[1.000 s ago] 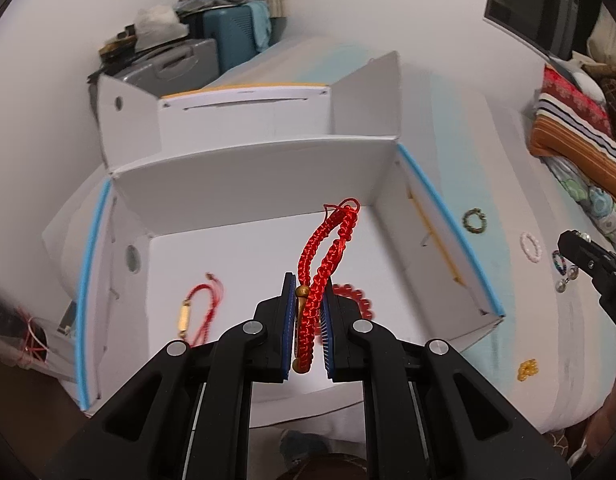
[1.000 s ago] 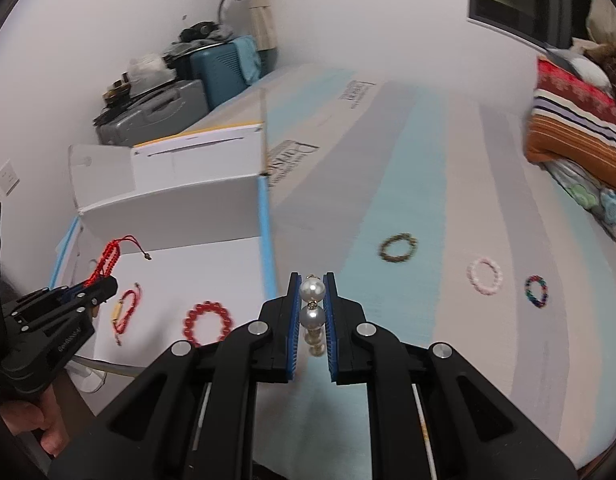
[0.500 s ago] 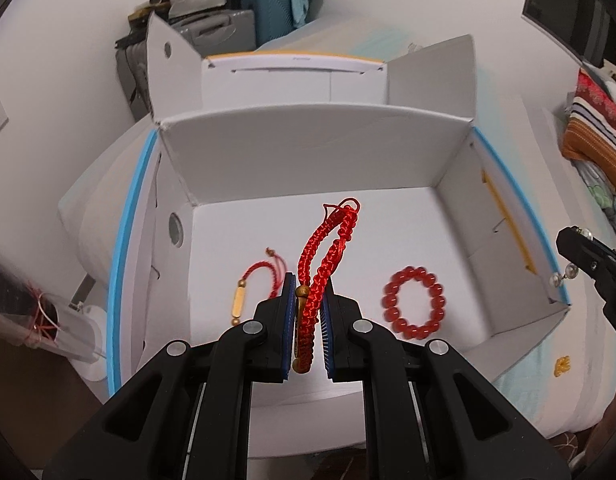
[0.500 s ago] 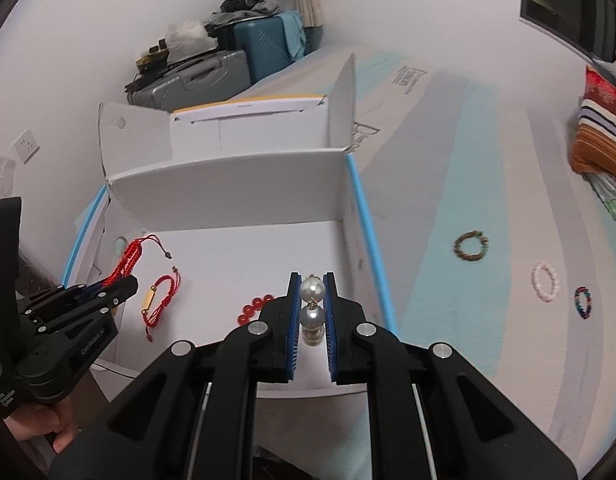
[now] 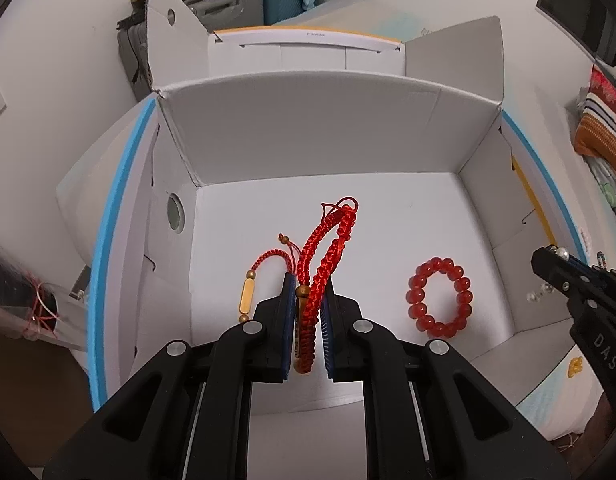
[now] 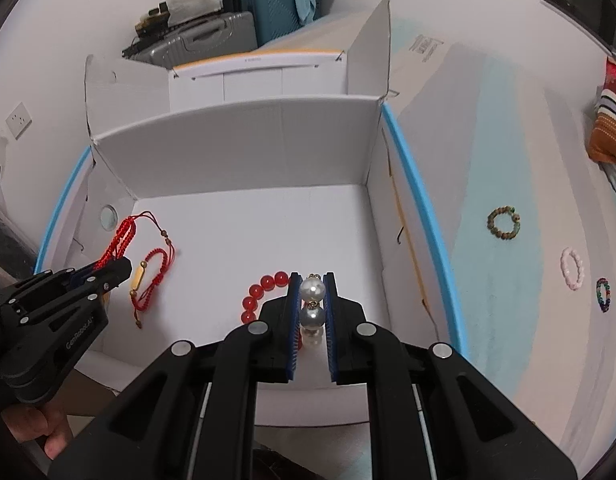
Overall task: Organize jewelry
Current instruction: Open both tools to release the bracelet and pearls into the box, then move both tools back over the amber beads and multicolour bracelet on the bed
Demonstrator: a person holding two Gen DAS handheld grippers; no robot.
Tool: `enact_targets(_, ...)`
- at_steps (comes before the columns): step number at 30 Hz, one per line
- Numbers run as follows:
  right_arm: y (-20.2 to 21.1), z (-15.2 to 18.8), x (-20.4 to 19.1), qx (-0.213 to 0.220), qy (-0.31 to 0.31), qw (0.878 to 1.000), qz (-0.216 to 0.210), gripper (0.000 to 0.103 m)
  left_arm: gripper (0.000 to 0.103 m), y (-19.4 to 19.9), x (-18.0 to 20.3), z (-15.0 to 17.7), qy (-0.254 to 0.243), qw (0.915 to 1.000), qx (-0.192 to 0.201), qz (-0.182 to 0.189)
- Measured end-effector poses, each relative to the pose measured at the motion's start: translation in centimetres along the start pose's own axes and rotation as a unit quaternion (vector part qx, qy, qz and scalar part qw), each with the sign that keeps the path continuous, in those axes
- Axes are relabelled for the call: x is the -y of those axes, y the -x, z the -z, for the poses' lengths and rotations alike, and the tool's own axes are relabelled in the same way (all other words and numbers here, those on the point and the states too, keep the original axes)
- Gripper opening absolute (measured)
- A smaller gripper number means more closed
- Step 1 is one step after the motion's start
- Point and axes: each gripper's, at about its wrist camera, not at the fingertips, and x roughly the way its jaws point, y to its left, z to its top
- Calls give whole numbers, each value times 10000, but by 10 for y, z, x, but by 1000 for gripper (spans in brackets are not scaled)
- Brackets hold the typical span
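A white cardboard box point(image 5: 328, 140) with blue rims lies open on the bed. My left gripper point(image 5: 306, 280) is shut on a red braided cord bracelet point(image 5: 324, 248) and holds it over the box floor; it also shows in the right wrist view point(image 6: 107, 268). My right gripper point(image 6: 312, 280) is shut on a pearl piece point(image 6: 312, 300) above the box's near right part; it also shows in the left wrist view point(image 5: 548, 256). In the box lie a red bead bracelet point(image 5: 438, 298) and a red cord bracelet with a gold tube point(image 5: 251, 280).
On the striped bed cover right of the box lie a green-brown bead bracelet point(image 6: 504, 222), a pink bracelet point(image 6: 572, 268), a multicolour bracelet point(image 6: 602, 294) and a small yellow piece point(image 5: 574, 366). Suitcases point(image 6: 227, 28) stand behind. Pillows point(image 6: 608, 120) lie at far right.
Both grippers have moved left and forward over the open box, each still holding its piece. The right gripper has come from above the bed cover to above the box floor.
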Motion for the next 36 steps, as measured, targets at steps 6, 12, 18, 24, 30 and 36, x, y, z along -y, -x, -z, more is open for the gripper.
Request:
enact_targets(6, -9, 2, -5, -160, -1, 9999, 16, 11, 14, -3, 0, 1, 23, 10000, -20, 1)
enact_targets(12, 2, 2, -7, -11, -77, 9999, -76, 37, 37, 5, -2, 0, 87, 9999, 130, -33)
enact_targets(18, 19, 1, -4, 159, -135, 9997, -124, 63, 67, 22, -1, 1, 112, 9993, 326, -113)
enact_targets(24, 39, 2, 8, 373, -207, 9991, -21, 85, 89, 42, 9, 3, 6, 9980, 603, -194)
enact_targets(30, 58, 4, 29, 571, -318, 9978, 120, 94, 97, 58, 30, 6, -130, 9964, 820, -168)
enact_targets(36, 76, 9, 70, 691, -519, 9955, 384, 95, 97, 69, 64, 10, -347, 9951, 925, -14)
